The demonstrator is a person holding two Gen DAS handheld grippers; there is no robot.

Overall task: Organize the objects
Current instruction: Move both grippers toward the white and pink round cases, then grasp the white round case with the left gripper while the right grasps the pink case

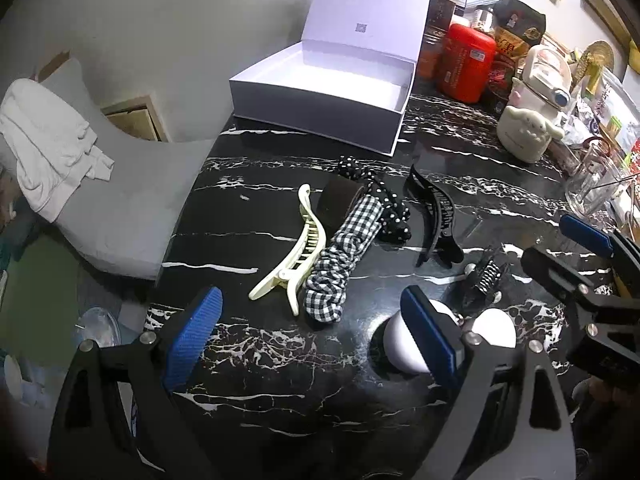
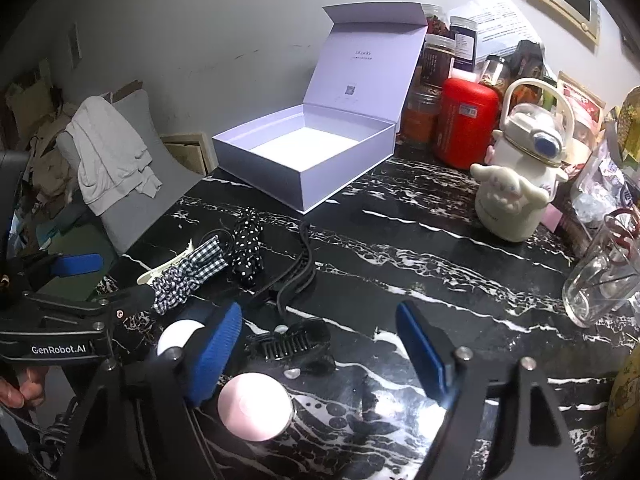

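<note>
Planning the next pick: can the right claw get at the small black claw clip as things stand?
Probably yes. The right claw stands open with the small black clip lying just beyond its pads on bare marble tabletop; only the pink round case sits close.

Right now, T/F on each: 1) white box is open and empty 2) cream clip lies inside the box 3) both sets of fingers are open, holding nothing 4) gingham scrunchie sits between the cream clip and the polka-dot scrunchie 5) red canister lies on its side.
1) True. The white box has its lid up and nothing shows inside.
2) False. The cream clip lies on the table, outside the box.
3) True. The left gripper and right gripper both gape, nothing between the fingers.
4) True. The gingham scrunchie lies between the cream clip and the polka-dot scrunchie.
5) False. The red canister stands upright beside the box.
</note>
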